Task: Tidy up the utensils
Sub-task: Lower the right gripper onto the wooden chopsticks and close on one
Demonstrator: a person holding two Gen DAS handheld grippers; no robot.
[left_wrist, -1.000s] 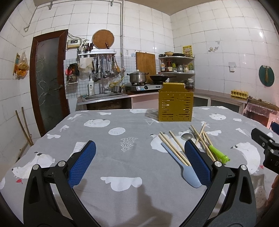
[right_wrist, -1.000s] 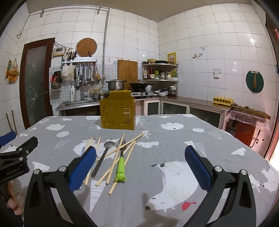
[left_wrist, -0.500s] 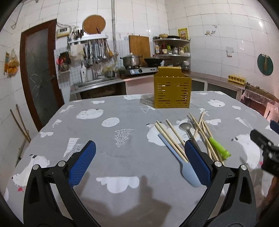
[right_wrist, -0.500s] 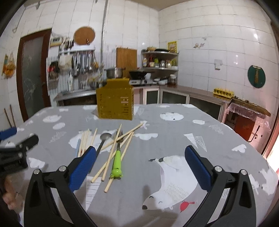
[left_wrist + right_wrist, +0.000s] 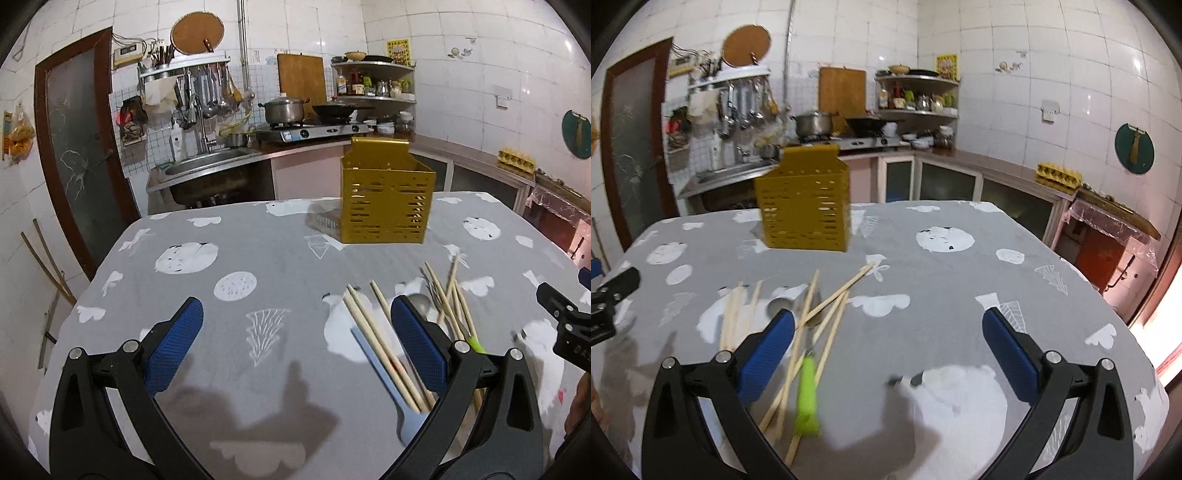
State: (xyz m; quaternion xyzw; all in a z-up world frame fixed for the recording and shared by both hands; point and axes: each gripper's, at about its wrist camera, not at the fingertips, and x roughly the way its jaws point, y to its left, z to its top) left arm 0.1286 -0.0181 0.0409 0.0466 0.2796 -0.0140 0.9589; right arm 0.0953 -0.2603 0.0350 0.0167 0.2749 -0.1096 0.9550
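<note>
Left gripper [image 5: 295, 343] jaws spread, empty, over table [image 5: 258, 266] near edge. Right gripper [image 5: 888, 345] likewise spread, empty. Chopsticks [image 5: 384, 350], spoon [image 5: 421, 306], green-handled utensil [image 5: 807, 395] lie mid-table, long axes toward far-edge yellow holder [image 5: 386, 201].

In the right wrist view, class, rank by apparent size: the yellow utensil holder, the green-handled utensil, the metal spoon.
1. yellow utensil holder
2. green-handled utensil, though it lies nearer the camera
3. metal spoon, partly hidden behind the gripper finger

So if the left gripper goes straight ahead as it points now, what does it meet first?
Probably only the bare tablecloth: the left gripper is open and aims left of the chopsticks. Depth is unclear.
</note>
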